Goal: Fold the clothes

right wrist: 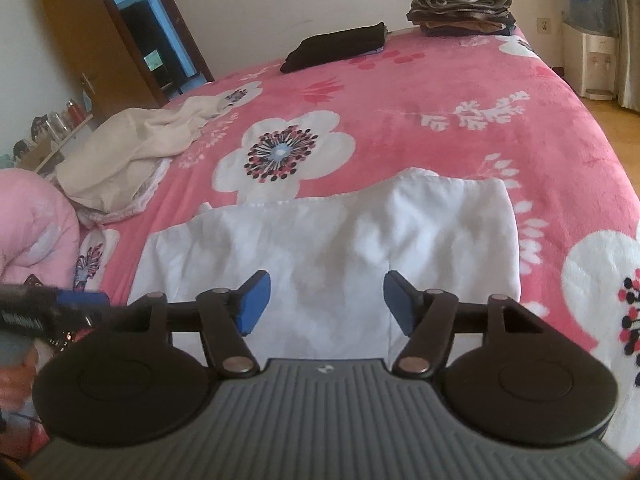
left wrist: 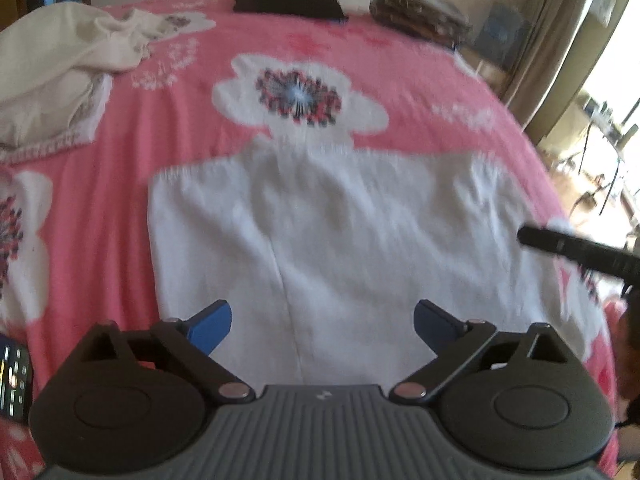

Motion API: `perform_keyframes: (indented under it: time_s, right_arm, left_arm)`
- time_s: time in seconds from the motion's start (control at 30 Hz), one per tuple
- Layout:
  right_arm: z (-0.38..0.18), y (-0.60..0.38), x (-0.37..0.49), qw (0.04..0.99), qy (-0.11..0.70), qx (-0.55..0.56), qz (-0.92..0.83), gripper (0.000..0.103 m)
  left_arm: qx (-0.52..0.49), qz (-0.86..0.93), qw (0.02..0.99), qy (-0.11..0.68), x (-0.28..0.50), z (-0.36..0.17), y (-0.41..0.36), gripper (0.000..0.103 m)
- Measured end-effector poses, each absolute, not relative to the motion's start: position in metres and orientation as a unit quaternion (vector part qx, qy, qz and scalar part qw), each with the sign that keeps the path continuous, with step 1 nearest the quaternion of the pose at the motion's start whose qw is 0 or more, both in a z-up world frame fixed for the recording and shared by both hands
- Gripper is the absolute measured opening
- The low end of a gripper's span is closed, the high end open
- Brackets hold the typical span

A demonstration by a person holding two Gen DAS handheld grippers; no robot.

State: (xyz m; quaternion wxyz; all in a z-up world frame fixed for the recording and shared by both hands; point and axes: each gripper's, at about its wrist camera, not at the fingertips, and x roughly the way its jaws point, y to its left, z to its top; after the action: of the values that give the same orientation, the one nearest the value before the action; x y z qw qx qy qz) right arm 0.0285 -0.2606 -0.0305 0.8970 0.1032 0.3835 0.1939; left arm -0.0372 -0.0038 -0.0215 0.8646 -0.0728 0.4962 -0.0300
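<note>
A white garment (left wrist: 340, 232) lies spread flat on the pink flowered bedspread (left wrist: 160, 120), near the front edge. It also shows in the right wrist view (right wrist: 340, 248). My left gripper (left wrist: 322, 326) is open and empty, just above the garment's near part. My right gripper (right wrist: 326, 300) is open and empty above the garment's near right part. The right gripper's black tip (left wrist: 572, 250) shows at the right of the left wrist view. The left gripper (right wrist: 52, 312) shows at the left of the right wrist view.
A crumpled cream garment (right wrist: 120, 160) lies at the left of the bed. A folded black garment (right wrist: 336, 50) and a stack of folded clothes (right wrist: 460, 6) sit at the far edge. A pink pillow (right wrist: 32, 232) is at the left. A phone (left wrist: 14, 380) lies near the front left.
</note>
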Motion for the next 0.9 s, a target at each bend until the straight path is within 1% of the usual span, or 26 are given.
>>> perform_keyframes:
  time_s: [0.2, 0.4, 0.57, 0.7, 0.9]
  right_arm:
    - [-0.034, -0.25, 0.014, 0.896, 0.397, 0.06, 0.188, 0.076]
    - [-0.049, -0.239, 0.002, 0.887, 0.424, -0.002, 0.181, 0.076]
    - [-0.07, -0.233, -0.005, 0.876, 0.449, -0.049, 0.171, 0.076]
    - [-0.086, -0.235, -0.003, 0.866, 0.469, -0.043, 0.166, 0.076]
    - [-0.073, -0.238, -0.002, 0.871, 0.462, -0.028, 0.167, 0.076]
  left_arm:
    - [-0.05, -0.013, 0.843, 0.535, -0.051, -0.047, -0.016, 0.098]
    - [-0.025, 0.021, 0.824, 0.566, -0.056, -0.07, -0.02, 0.098]
    - [-0.003, 0.028, 0.823, 0.568, -0.06, -0.076, -0.024, 0.099]
    - [0.002, 0.03, 0.822, 0.569, -0.06, -0.077, -0.025, 0.1]
    - [0.005, 0.032, 0.821, 0.57, -0.061, -0.077, -0.025, 0.102]
